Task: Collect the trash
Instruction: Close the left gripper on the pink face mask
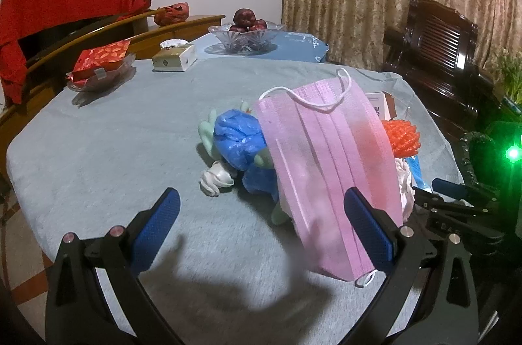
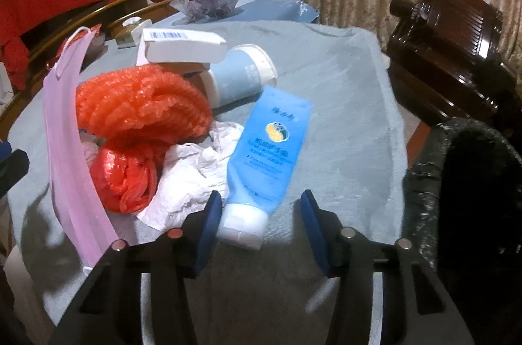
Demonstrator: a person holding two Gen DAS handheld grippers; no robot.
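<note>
The right gripper (image 2: 259, 221) has its jaws spread astride the white cap of the blue tube (image 2: 269, 146), whose long axis runs away from them across the surface (image 2: 342, 90); left gripper (image 1: 261, 234) spread, empty.

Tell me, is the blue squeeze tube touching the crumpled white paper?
Touching. The right wrist view shows the blue squeeze tube lying with its left edge against the crumpled white paper.

tube (image 2: 266, 149) right of tissue (image 2: 192, 172) | cup (image 2: 241, 74) behind
</note>
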